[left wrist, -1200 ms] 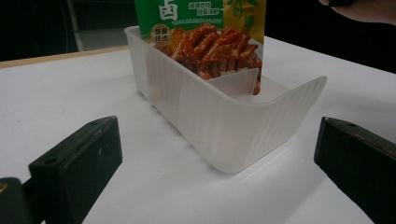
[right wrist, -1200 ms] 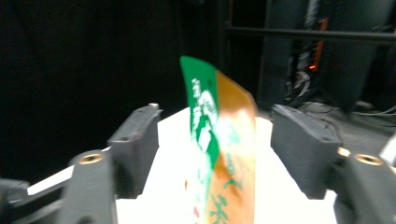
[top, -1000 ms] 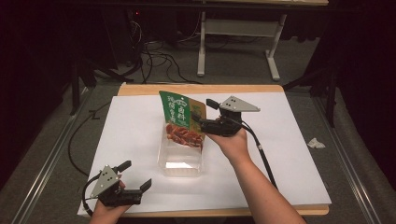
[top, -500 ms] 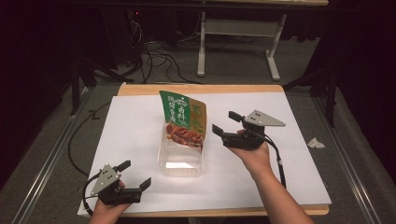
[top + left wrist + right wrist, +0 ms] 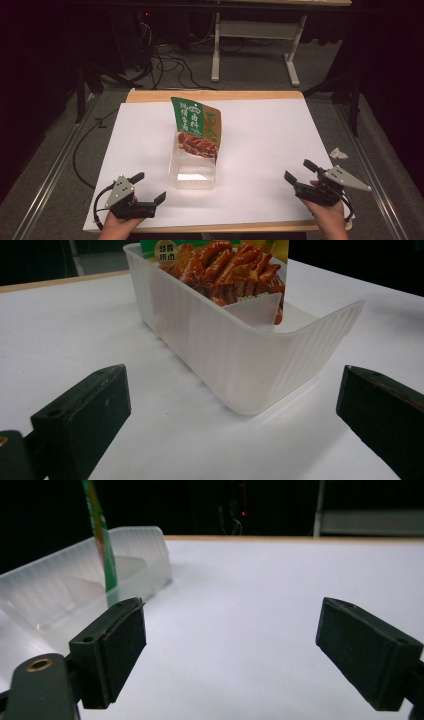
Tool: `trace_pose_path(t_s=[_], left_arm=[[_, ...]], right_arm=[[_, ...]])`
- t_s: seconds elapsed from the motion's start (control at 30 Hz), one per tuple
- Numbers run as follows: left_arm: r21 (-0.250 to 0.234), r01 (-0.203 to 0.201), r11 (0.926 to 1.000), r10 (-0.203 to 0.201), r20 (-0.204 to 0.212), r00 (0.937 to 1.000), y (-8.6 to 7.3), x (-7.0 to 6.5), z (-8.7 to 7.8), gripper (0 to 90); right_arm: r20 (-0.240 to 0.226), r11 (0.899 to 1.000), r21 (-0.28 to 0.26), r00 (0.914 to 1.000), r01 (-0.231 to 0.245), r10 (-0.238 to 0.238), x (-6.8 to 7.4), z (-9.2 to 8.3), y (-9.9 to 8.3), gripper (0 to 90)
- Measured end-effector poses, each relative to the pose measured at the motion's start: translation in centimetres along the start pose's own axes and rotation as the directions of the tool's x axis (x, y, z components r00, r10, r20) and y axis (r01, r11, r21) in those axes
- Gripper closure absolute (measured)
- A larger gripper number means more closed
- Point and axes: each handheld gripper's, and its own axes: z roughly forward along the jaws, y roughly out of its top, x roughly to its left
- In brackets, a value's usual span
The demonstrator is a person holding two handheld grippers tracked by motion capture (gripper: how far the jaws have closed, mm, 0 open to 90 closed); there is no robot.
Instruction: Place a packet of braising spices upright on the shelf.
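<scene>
Both hands low at the near table edge, well apart.

Clear plastic tub mid-table, snack pouch leaning upright inside. Right gripper low at near right, jaws just opened wide, holding nothing. Left gripper near left, aimed at tub, jaws spread, empty.

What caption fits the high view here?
Snack pouch stands in a clear tub on white paper; both open grippers, left and right, rest apart.

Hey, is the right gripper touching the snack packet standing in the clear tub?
Apart. In the high view the right gripper sits near the table's front right corner, jaws open, with bare white table between it and the snack packet in the clear tub.
</scene>
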Motion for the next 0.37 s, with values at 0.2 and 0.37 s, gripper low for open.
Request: trace_pose_path(t_s=[0.2,0.37], left_arm=[[0.031,0.002,0.9995,-0.002,-0.017,0.9999,0.01,-0.46,0.92,1.6],[0.031,-0.007,0.9995,0.007,-0.017,0.9998,0.16,-0.74,1.07,1.6]], right_arm=[[0.013,1.0,-0.015,0.9996,0.024,-0.023,-0.83,-0.93,-0.69,13.6],[0.005,1.0,-0.004,0.9997,0.025,-0.025,-0.9,-0.95,-0.99,13.5]])
